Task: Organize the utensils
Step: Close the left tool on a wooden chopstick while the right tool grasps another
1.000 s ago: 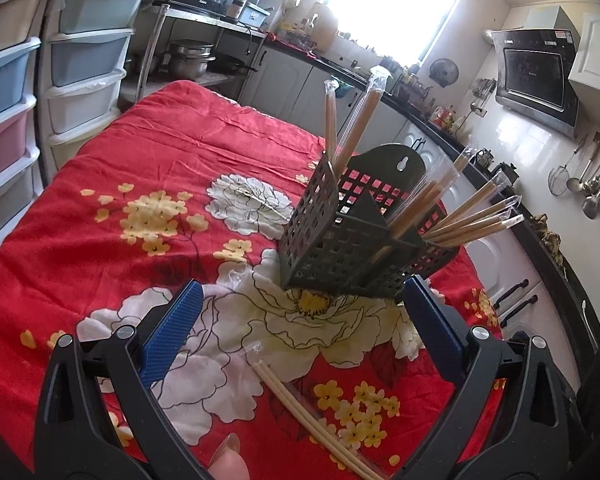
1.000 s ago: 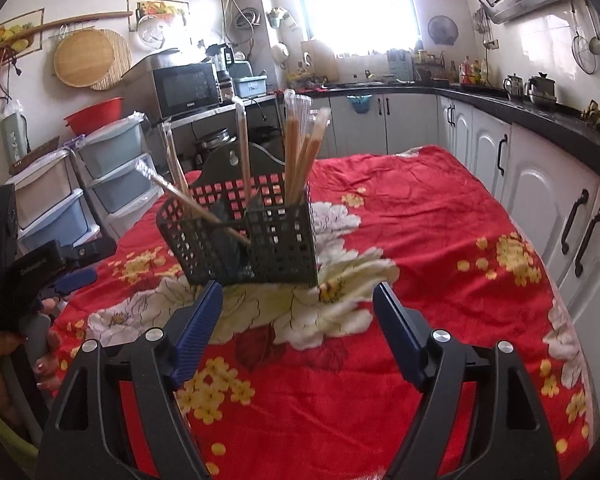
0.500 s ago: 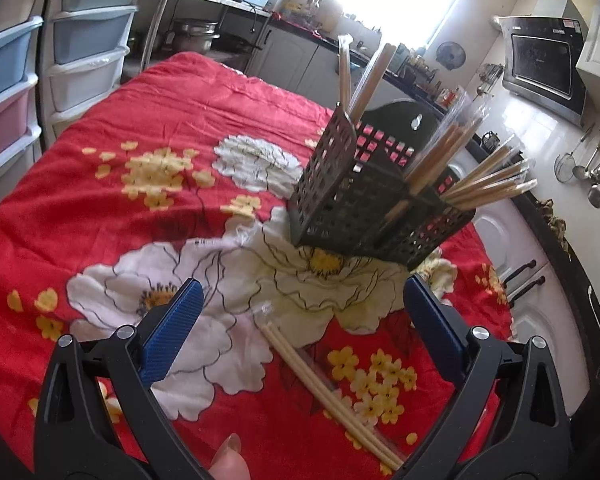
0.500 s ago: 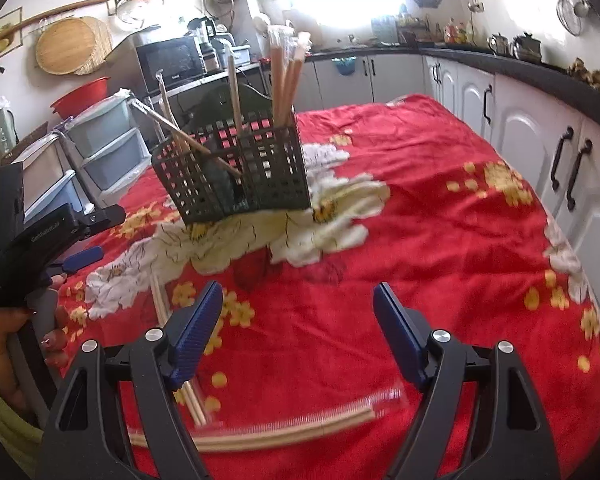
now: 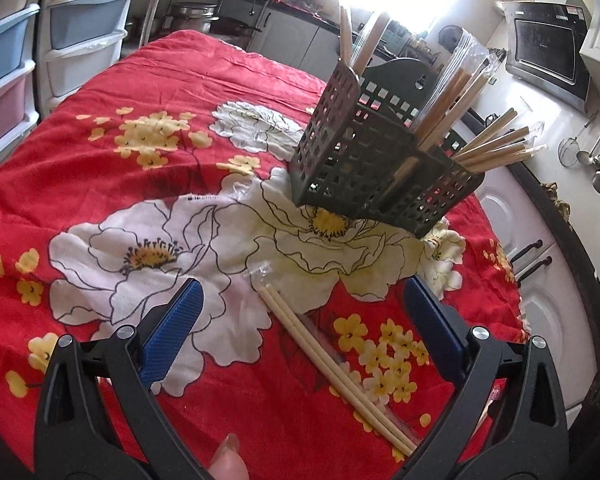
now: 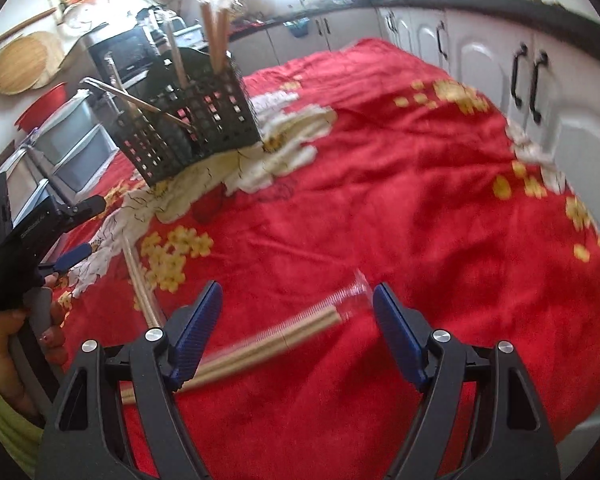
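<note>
Red floral tablecloth (image 6: 380,184) bears a light, stiff, slippery cellophane-wrapped pair of pale wooden chopsticks (image 6: 284,334) between the empty, open right gripper (image 6: 298,334), best pinched mid-length; the left gripper (image 5: 300,320) hovers open too.

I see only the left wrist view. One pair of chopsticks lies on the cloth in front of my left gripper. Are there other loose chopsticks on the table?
Observer: Yes. A second pair, in a clear wrapper, lies crosswise in front of the right gripper.
Operator: Does the right gripper hold it?
Observer: No. Its jaws stand wide apart, and the pair rests on the cloth between them. The picture is blurred there.
Operator: Do the two pairs touch?
Observer: I cannot tell. The first pair runs behind that gripper's left finger, which hides the place where they could meet.
</note>
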Motion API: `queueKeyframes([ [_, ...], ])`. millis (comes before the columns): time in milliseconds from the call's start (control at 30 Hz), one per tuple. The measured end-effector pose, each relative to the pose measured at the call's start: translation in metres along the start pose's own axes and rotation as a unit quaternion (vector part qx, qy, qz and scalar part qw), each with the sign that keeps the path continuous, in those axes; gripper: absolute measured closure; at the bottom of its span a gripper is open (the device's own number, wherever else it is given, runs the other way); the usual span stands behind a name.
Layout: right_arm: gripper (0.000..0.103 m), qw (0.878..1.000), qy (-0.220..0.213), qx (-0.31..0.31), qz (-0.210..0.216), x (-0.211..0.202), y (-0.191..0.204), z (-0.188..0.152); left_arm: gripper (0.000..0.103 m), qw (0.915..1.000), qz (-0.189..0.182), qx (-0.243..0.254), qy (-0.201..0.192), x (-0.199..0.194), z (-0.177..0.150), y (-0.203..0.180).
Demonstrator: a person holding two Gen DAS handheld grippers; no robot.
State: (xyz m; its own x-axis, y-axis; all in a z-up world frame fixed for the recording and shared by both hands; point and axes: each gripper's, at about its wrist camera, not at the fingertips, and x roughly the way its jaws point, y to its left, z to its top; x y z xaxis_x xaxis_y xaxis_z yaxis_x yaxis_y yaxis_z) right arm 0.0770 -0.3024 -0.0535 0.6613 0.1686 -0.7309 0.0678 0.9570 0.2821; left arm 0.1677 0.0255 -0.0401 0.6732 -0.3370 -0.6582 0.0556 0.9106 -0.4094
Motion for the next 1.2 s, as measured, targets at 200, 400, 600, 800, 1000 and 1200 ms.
queueKeyframes([
  [200,0.035,0.999,0.024,0.034,0.005,0.004,-0.007,-0.004,0.011,0.9999,-0.005,-0.006,0.01,0.002,-0.003,0.002],
  [400,0.04,0.998,0.033,0.057,0.017,0.003,-0.01,-0.001,0.03,0.9995,-0.017,-0.001,0.028,0.008,-0.003,-0.002],
  [600,0.053,0.996,0.043,0.071,0.027,0.015,-0.011,0.007,0.038,0.9971,-0.031,-0.02,0.066,0.026,-0.005,0.001],
  [800,0.078,0.994,0.056,0.077,0.044,0.028,-0.013,0.016,0.04,0.9949,-0.041,-0.046,0.079,0.035,-0.002,0.01],
  [1000,0.091,0.991,0.055,0.086,0.082,0.033,-0.017,0.03,0.05,0.9937,-0.038,-0.06,0.087,0.042,0.003,0.015],
  [1200,0.093,0.99,0.017,0.075,0.115,0.019,-0.014,0.054,0.068,0.994,-0.014,-0.052,0.095,0.047,0.008,0.018],
])
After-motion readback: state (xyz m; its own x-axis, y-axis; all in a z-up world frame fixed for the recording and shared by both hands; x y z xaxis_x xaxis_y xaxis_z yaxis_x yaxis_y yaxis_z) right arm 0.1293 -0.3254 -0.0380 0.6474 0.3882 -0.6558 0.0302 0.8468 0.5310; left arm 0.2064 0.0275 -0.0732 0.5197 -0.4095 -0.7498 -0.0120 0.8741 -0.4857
